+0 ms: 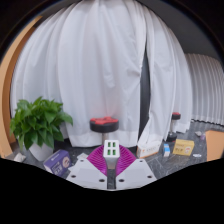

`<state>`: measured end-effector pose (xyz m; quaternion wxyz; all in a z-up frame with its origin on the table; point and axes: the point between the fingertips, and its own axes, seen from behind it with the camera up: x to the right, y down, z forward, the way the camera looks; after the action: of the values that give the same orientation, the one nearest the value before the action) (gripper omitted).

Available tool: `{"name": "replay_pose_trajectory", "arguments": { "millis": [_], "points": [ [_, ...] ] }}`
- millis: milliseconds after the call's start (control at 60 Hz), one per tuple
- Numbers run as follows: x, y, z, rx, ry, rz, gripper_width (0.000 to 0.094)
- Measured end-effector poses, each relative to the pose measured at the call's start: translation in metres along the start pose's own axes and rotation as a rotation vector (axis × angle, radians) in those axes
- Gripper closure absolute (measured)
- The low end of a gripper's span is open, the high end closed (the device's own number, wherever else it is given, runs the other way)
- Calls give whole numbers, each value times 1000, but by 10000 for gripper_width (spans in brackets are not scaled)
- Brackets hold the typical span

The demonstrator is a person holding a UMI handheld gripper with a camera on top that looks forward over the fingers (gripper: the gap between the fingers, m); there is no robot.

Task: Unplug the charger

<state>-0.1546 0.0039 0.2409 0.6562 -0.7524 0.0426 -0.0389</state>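
Two white fingers of my gripper sit closest to me, at 6 o'clock. Each one has a pink pad on its inner side. Between the pads I see a small white charger. It has dark slots on its face. Both pads look pressed against its sides, so my gripper seems closed on it, open only as wide as the charger itself. I cannot tell if the charger is plugged into anything.

Just past the charger, at 12 o'clock from the fingers, stands a stool with a red seat. Behind it hangs a big white curtain with many folds.

At 9 o'clock from the fingers I see a green plant in a white pot. A purple book lies near it, just beside the left finger.

At 3 o'clock from the fingers there is a brown table. A yellow card lies on it, and a few small things lie around the card that I cannot make out.
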Motion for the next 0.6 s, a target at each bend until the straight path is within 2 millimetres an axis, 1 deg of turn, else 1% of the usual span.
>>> {"name": "replay_pose_trajectory", "arguments": {
  "millis": [33,67,100,133,200,250,267,300,350,417,450,500,550,600],
  "points": [
    [8,-15,-3,16,-2,17,863],
    [19,-20,-5,15,-3,31,863],
    [30,-15,-7,10,-1,44,863],
    [47,-5,-2,-16,7,50,864],
    [80,35,3,-100,24,60,861],
    [103,72,7,-163,35,79,851],
    [108,87,3,-180,38,81,850],
    [122,113,7,-227,41,86,845],
    [138,149,9,-293,36,103,826],
    [152,190,9,-365,10,134,808],
    [157,205,10,-392,-1,149,796],
    [169,221,11,-419,-9,154,772],
    [181,233,11,-445,-13,146,746],
    [196,241,11,-462,-4,132,713]
  ]
}}
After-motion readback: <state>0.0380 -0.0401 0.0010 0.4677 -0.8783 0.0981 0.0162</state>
